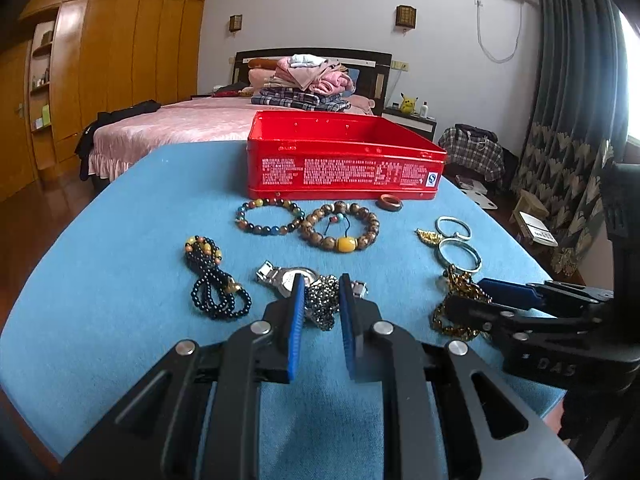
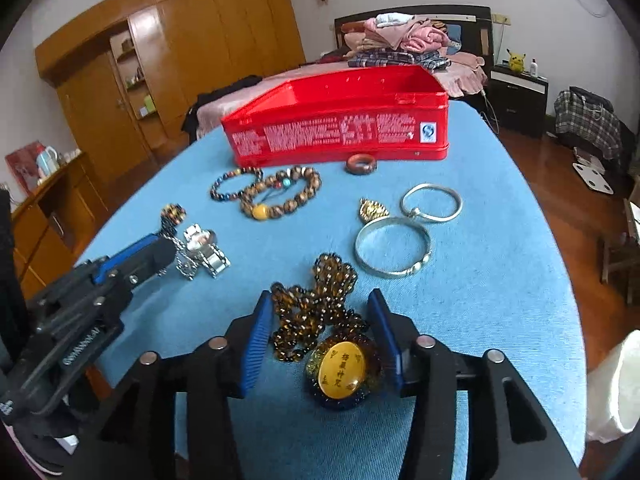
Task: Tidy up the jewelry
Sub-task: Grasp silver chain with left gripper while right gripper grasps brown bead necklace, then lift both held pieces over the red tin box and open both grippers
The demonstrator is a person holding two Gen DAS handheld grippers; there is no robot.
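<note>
An open red tin box [image 1: 344,168] stands at the far side of a blue table [image 1: 120,260]; it also shows in the right wrist view [image 2: 336,128]. My left gripper [image 1: 320,286] is open, its fingers either side of a dark metal chain [image 1: 322,304] lying on a silver watch [image 1: 288,278]. My right gripper [image 2: 320,304] is open around an amber bead necklace [image 2: 320,308] with a yellow pendant [image 2: 342,368].
Two bead bracelets [image 1: 340,226], a black bead necklace [image 1: 218,284], a wooden ring [image 1: 390,203], two silver bangles [image 2: 394,250] and a gold charm [image 2: 372,209] lie on the table. A bed [image 1: 180,124] and wardrobe [image 1: 120,60] are behind.
</note>
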